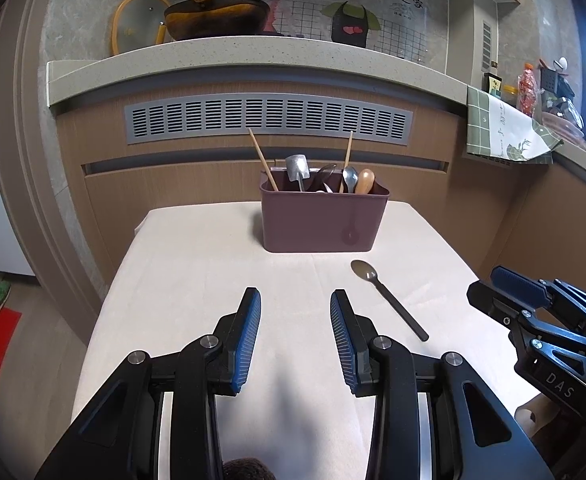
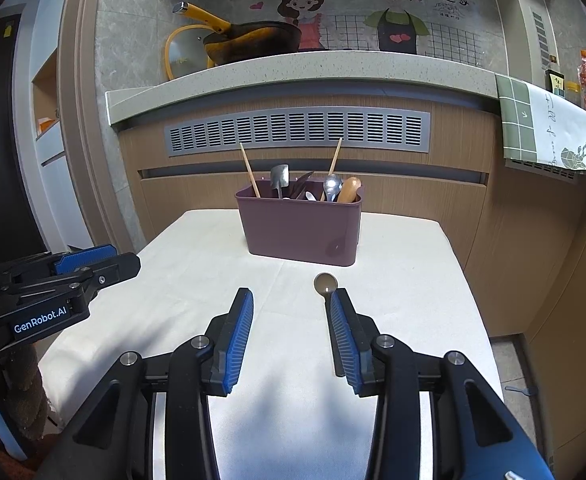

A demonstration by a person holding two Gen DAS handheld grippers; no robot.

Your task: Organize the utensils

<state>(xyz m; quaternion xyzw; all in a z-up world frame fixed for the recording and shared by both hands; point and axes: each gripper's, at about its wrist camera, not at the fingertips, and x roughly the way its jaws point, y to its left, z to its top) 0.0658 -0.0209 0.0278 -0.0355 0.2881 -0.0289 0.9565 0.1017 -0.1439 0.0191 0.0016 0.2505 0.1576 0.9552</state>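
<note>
Dark spoon [image 2: 325, 283] handle hidden behind right tongs [image 2: 289, 300] finger, utensil lower ends hidden inside bin [image 1: 321, 220]

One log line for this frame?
left gripper: open, empty | right gripper: open, empty | dark spoon: loose on table | purple bin: holds other utensils

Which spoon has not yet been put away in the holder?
The dark spoon with the long black handle: it lies flat on the white table, in front of the purple holder. The metal spoon stands inside the holder.
</note>
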